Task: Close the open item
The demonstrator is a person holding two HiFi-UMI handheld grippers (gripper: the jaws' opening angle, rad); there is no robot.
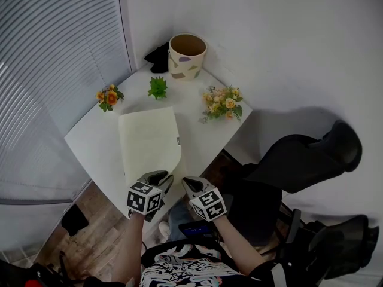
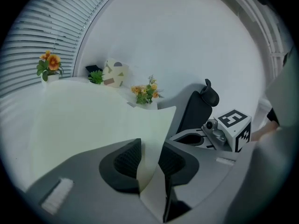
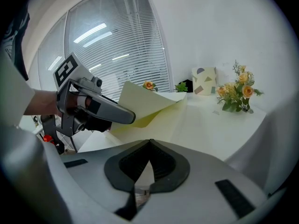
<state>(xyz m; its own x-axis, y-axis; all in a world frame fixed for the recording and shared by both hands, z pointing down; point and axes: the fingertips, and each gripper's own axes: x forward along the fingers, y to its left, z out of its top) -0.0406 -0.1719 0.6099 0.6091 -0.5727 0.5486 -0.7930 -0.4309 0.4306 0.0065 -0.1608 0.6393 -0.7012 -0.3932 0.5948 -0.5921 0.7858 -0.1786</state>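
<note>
The pale yellow paper folder (image 1: 149, 139) stretches away from the left gripper (image 1: 157, 178). Its raised cover lies between parted fingers (image 2: 126, 160). The right gripper (image 1: 192, 184) is closed and empty.

- On table (image 1: 90, 142), toward near edge: folder (image 1: 149, 139).
- Behind folder: green plant (image 1: 158, 87); farther back, at far corner: cup (image 1: 187, 55).
- Left of folder: potted flowers (image 1: 109, 97); right: bouquet (image 1: 222, 103).
- Right of table: office chair (image 1: 305, 160).
</note>
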